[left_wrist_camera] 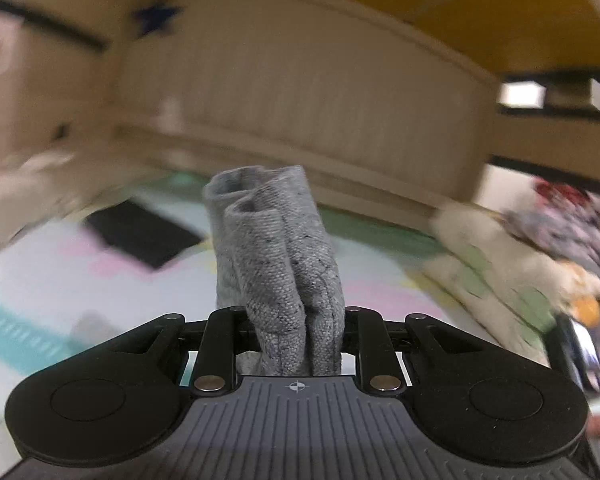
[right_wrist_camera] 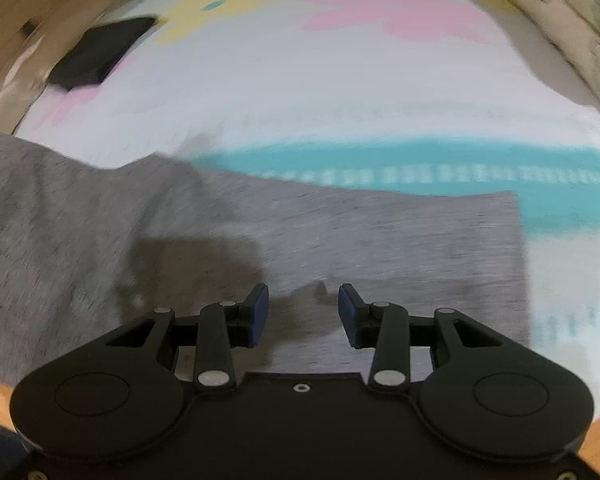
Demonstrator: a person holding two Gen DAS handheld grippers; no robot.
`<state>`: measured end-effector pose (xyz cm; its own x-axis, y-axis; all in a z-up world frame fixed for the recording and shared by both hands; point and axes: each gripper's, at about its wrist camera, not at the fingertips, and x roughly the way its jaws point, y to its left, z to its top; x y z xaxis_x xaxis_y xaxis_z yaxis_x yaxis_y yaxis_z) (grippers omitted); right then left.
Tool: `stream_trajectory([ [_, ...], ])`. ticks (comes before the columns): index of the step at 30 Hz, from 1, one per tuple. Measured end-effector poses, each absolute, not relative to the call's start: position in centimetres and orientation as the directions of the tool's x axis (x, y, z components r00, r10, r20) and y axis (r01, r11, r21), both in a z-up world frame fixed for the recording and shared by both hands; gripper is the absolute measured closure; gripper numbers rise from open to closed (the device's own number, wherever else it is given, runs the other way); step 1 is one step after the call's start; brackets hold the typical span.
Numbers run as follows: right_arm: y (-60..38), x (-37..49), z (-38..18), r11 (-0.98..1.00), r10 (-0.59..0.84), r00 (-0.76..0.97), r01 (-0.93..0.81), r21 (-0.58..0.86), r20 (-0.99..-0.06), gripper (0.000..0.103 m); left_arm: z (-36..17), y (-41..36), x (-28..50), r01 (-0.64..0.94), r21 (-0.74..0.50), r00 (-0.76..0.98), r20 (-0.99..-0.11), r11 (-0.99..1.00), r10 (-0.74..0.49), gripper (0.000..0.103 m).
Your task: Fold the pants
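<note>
While no readable writing is showing anywhere, the left gripper at bottom centre is clamping a bunched fold of the grey pants, which is blocking its fingers. The right gripper is hovering with jaws apart above the pants spreading over the pastel mat. A black pad is lying upper left.

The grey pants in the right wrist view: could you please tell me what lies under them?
The grey pants lie on a white sheet with pink, yellow and teal patches; its teal band runs under their far edge. Whatever the fabric covers is hidden.
</note>
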<state>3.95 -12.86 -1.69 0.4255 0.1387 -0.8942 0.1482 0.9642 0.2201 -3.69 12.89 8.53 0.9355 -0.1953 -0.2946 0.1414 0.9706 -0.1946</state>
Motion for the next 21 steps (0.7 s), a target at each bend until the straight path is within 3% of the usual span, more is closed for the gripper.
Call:
stream_trajectory([
  [4, -17.5, 3.7, -0.6, 0.932, 0.114, 0.448, 0.261, 0.252, -0.887, 0.053, 6.8, 5.3, -3.3, 0.294, -0.114, 0.892, -0.324, 0.949, -0.315, 0.082],
  [6, -20.2, 3.2, 0.1, 0.907, 0.089, 0.467, 0.327, 0.265, -0.880, 0.053, 4.9, 1.8, -2.5, 0.347, -0.132, 0.855, -0.363, 0.929, -0.371, 0.082],
  [14, -28.3, 0.6, 2.2, 0.820, -0.138, 0.514, 0.539, 0.194, -0.846, 0.052, -4.0, -11.4, 0.9, 0.476, -0.074, 0.665, -0.621, 0.876, -0.414, 0.079],
  [19, -28.7, 0.1, 3.1, 0.838, -0.162, 0.534, 0.518, 0.170, -0.830, 0.027, -6.0, -13.7, 1.4, 0.507, -0.032, 0.619, -0.683, 0.861, -0.389, 0.063],
  [21, -28.1, 0.0, 3.1, 0.861, -0.175, 0.545, 0.489, 0.141, -0.820, 0.024, -5.8, -13.4, 1.1, 0.539, -0.026, 0.606, -0.682, 0.842, -0.409, 0.060],
])
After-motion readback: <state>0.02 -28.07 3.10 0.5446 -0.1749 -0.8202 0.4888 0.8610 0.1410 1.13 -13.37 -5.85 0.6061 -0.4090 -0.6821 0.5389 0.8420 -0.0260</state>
